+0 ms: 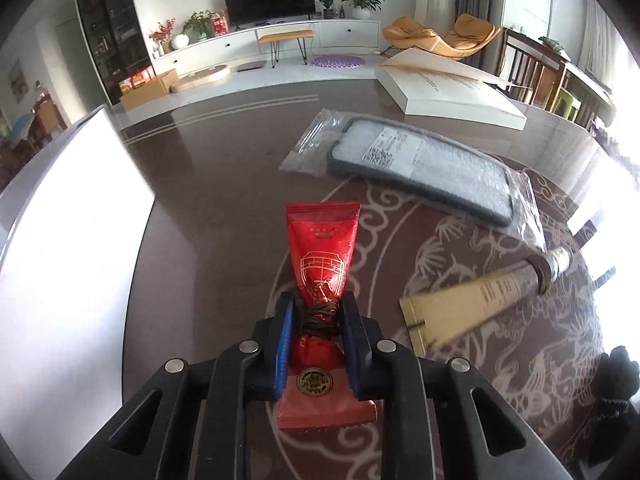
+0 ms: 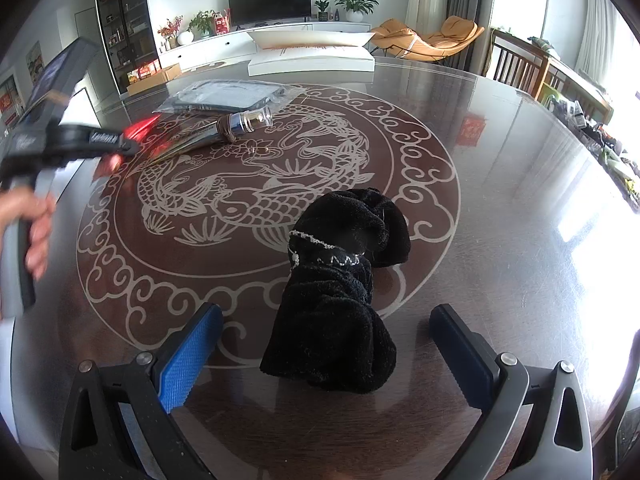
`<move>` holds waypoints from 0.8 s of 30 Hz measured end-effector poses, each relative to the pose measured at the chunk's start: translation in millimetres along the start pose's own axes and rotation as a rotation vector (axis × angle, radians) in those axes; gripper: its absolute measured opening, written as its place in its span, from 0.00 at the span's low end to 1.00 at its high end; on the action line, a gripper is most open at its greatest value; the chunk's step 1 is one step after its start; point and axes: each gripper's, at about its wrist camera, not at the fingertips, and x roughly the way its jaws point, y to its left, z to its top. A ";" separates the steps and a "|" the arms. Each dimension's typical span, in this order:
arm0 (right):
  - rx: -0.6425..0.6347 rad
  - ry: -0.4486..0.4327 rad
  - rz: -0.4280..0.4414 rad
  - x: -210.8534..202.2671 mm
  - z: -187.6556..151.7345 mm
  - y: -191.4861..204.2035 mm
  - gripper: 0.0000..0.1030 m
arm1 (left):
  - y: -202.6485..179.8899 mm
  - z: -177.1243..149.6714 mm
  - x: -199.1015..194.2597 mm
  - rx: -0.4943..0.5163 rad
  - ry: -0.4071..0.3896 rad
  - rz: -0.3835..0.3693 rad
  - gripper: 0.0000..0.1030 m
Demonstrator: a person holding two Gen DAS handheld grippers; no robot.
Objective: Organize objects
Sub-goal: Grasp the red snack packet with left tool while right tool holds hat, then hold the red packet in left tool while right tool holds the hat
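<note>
My left gripper (image 1: 318, 312) is shut on a red foil packet (image 1: 322, 256), gripping it at its pinched middle where a dark cord is wound, and holds it above the brown table (image 1: 208, 200). The left gripper also shows at the far left of the right wrist view (image 2: 100, 140), blurred, with a red smear beside it. My right gripper (image 2: 326, 328) is open, its fingers either side of a black velvet pouch (image 2: 340, 288) lying on the table. A yellow tube with a clear cap (image 1: 492, 292) and a bagged phone case (image 1: 416, 168) lie further off.
A white flat box with its lid ajar (image 1: 452, 88) sits at the table's far edge. A large white surface (image 1: 68, 260) fills the left of the left wrist view. Chairs (image 2: 520, 68) stand at the table's right side.
</note>
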 end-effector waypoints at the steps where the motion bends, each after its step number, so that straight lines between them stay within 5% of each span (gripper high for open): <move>1: 0.000 0.000 0.000 0.0 0.0 0.0 1.00 | 1.4 -11.5 -7.3 -0.019 0.000 0.001 0.22; 4: 0.000 0.000 0.000 0.0 0.0 0.0 1.00 | 1.9 -57.2 -38.7 -0.065 0.008 -0.025 0.21; 8: 0.000 0.000 0.000 0.0 0.0 0.0 1.00 | -11.5 -111.8 -74.4 -0.001 0.003 -0.054 0.23; 9: 0.000 0.000 0.000 0.0 0.0 0.0 1.00 | -13.5 -123.8 -82.7 0.014 0.003 -0.061 0.29; 12: 0.000 0.000 0.000 0.0 0.0 0.1 1.00 | -14.0 -138.5 -87.6 0.039 0.032 -0.085 0.84; 13: 0.000 0.000 0.000 0.0 0.0 0.1 1.00 | -14.6 -139.8 -85.1 0.049 0.035 -0.098 0.88; 18: 0.001 0.000 0.001 -0.5 -0.4 0.1 1.00 | -15.7 -134.3 -77.1 0.086 0.026 -0.113 1.00; 24: 0.000 0.000 0.000 -0.6 -0.5 0.1 1.00 | -17.3 -133.9 -73.8 0.093 -0.023 -0.129 1.00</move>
